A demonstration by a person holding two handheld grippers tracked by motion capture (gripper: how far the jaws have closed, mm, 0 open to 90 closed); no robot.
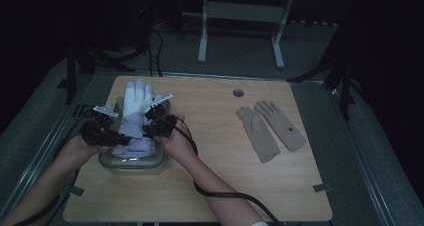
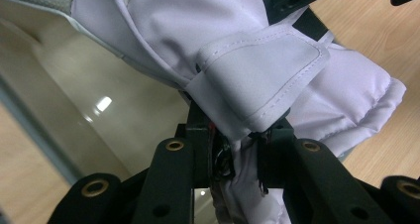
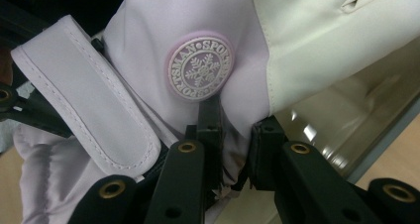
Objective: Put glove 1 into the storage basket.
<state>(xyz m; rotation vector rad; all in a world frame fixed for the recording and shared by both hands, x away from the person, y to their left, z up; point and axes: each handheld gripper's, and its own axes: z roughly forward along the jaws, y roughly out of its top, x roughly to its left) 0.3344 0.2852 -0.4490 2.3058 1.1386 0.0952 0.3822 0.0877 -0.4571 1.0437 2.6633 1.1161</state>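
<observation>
left gripper (image 1: 102, 127): clamped on ski glove (image 1: 134, 117) cuff | right gripper (image 1: 159, 121): likewise, opposite edge | glove axis pointed up-frame, held over container (image 1: 131, 164), left of centre

There is one thing to read here, and it sits on the pale lilac ski glove (image 3: 148, 75): a round rubbery badge (image 3: 200, 68) on the lilac part, close above the jaws in the right gripper view. A snowflake fills its middle, and raised capital letters run around the rim. The upper arc reads "SPORTSMAN", cut short at the right where the badge curves away; the lower arc repeats the same word upside down, and dots part the two. The strap beside it is blank. The tan gloves (image 1: 270, 126) near the table's right edge show a small dark dot, too small to read.
</observation>
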